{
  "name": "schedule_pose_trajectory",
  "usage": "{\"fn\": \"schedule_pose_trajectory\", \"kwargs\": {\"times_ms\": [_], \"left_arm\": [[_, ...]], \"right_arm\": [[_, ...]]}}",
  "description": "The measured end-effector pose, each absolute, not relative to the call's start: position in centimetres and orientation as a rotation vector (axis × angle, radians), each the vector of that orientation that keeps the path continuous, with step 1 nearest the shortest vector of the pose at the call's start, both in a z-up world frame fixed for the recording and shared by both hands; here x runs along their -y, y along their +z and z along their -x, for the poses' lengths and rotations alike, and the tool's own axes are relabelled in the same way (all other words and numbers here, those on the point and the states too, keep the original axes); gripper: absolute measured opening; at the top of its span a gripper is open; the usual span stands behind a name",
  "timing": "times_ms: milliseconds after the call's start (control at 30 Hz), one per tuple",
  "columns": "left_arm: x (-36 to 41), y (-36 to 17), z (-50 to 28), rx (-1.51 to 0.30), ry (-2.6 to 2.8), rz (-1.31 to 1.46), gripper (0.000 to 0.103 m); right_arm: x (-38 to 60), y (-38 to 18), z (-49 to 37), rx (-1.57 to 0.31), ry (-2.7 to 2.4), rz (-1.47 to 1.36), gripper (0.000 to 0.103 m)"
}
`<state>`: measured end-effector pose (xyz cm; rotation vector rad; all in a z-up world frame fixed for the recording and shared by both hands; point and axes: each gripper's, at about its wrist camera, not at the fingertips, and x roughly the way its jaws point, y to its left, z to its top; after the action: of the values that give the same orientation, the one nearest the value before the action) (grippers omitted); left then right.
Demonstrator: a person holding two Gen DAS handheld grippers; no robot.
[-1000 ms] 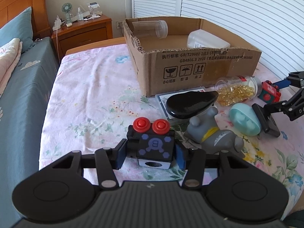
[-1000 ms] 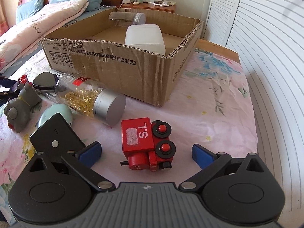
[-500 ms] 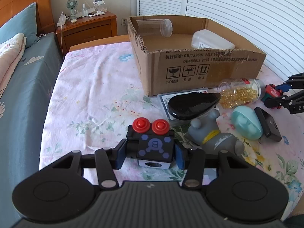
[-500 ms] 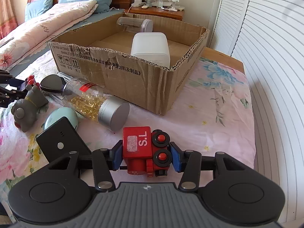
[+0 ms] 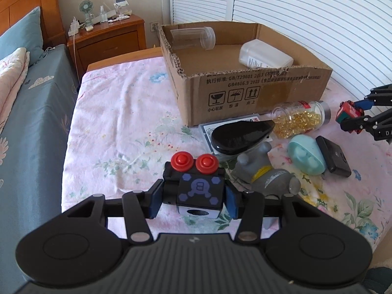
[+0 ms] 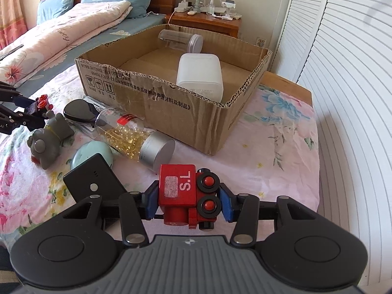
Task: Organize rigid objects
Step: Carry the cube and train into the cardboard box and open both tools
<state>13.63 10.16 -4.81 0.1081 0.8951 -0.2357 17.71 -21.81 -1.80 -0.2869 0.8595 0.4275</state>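
My left gripper (image 5: 193,199) is shut on a black toy train car (image 5: 196,186) with two red wheels, held above the pink flowered bedspread. My right gripper (image 6: 187,204) is shut on a red toy train engine (image 6: 187,196) marked "S.L", lifted above the bed. An open cardboard box (image 5: 245,93) stands ahead and also shows in the right wrist view (image 6: 171,103). It holds a clear jar (image 6: 181,40) and a white plastic container (image 6: 199,73).
On the bedspread lie a bottle of yellow capsules (image 6: 132,137), a grey toy animal (image 5: 264,176), a black glossy case (image 5: 241,136), a teal egg-shaped case (image 5: 306,154) and a black flat device (image 6: 95,183). A wooden nightstand (image 5: 107,39) stands behind. Louvred doors run along the right.
My right gripper has shut on the red train engine and lifted it. Both grippers have risen with their toys and the box now sits lower in view.
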Motion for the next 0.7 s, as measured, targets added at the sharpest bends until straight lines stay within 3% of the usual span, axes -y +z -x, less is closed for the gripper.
{"fn": "schedule_pose_trajectory", "kwargs": {"times_ms": [467, 700], "left_arm": [[-6.8, 3.4, -17.1, -0.719, -0.362, -0.176, 0.050], [-4.2, 4.0, -22.4, -0.666, -0.351, -0.206, 0.053]], "right_arm": [[20.4, 4.7, -18.2, -0.768, 0.511, 0.310, 0.054], [19.4, 6.9, -20.3, -0.732, 0.508, 0.323, 0.054]]}}
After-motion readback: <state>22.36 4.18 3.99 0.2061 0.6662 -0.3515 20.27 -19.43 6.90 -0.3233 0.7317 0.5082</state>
